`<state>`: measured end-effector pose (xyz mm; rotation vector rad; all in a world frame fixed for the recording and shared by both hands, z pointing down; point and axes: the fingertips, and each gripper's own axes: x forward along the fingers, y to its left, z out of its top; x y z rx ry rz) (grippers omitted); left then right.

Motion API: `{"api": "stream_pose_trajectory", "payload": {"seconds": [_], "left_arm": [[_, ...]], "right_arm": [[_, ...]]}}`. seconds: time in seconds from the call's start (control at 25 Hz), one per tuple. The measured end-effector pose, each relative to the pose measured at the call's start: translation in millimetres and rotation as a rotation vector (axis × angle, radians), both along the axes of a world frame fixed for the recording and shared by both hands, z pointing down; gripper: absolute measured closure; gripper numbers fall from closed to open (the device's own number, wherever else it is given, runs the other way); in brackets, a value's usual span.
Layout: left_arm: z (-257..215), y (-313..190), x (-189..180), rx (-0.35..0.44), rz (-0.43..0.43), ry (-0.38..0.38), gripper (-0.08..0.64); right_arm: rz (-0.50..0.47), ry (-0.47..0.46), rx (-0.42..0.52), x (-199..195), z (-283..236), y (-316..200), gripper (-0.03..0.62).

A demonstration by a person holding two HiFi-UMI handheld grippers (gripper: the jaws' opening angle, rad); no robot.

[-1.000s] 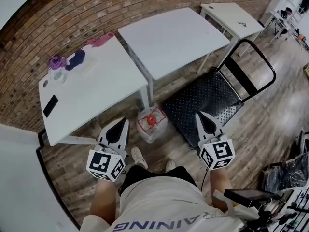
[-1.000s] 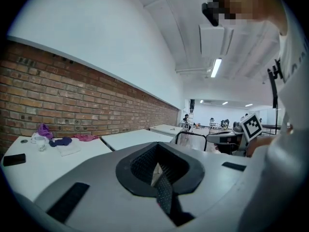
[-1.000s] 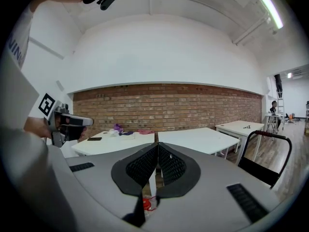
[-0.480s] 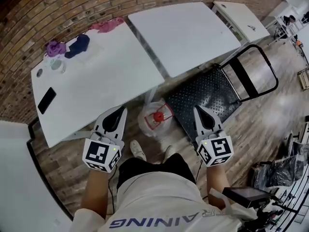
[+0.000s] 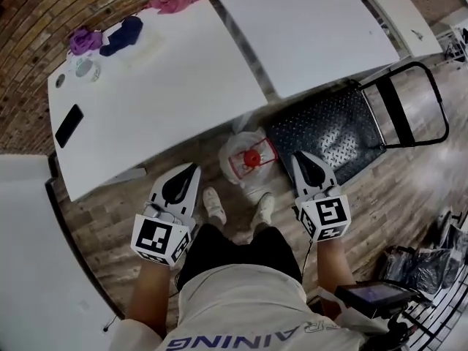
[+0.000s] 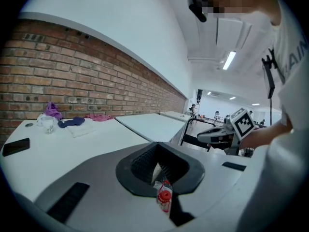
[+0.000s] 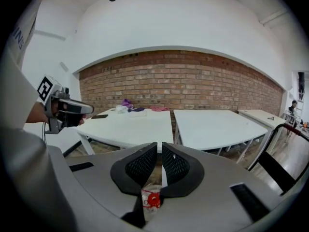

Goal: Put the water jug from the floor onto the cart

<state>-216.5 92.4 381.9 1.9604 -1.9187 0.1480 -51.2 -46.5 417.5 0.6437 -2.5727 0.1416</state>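
The left gripper (image 5: 191, 169) has its jaws brought together with nothing pinched between them. Its own view shows the ribbed black pads (image 6: 145, 161) meeting in a narrow V. The right gripper (image 5: 299, 157) is the same: its two dark pads stand face to face with only a sliver between, holding nothing.

Through the slot beneath each pair of pads a red cap (image 7: 153, 200) shows, which belongs to the water jug (image 5: 247, 172). The jug stands upright on the wooden floor (image 5: 110, 225), clear-bodied with a red-edged label. Seen from above, it sits between the two grippers, the left tip at its 9 o'clock and the right tip at its 3 o'clock, and neither touches it. The person's white shoes (image 5: 214, 205) are planted just at the jug's 6 o'clock.

The cart (image 5: 329, 130), with a black tread-plate deck, lies at the jug's 2 o'clock, its near corner just beside the jug. Its black tube handle (image 5: 431, 86) rises at the far end, toward 3 o'clock.

At the jug's 12 o'clock the edge of a white table (image 5: 161, 79) overhangs the floor. Out toward 10 o'clock that table carries a dark phone (image 5: 68, 125), a purple cloth (image 5: 80, 39), a navy cloth (image 5: 122, 35) and a pink cloth (image 5: 175, 2). A second white table (image 5: 307, 28) stands at 1 o'clock, in front of a brick wall (image 7: 183, 81).
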Motion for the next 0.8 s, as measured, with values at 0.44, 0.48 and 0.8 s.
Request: {"api": "stream_pose_trajectory", "payload": {"seconds": [0.44,0.48,0.8], "left_arm": [[81.9,30.7,19.9,-0.148,-0.039,0.03,0.558],[90.4,33.4,21.6,-0.162,-0.041,0.033,0.558],[146.4,60.0,19.9,-0.254,-0.105,0.075,0.558]], "right_arm": [[-0.066,0.113,-0.143,-11.4,137.0,-1.4,0.47],[-0.075,0.127,-0.145,-13.4,150.3,-2.9,0.459],[-0.149,0.254,-0.183,-32.9,267.9,0.9,0.332]]}}
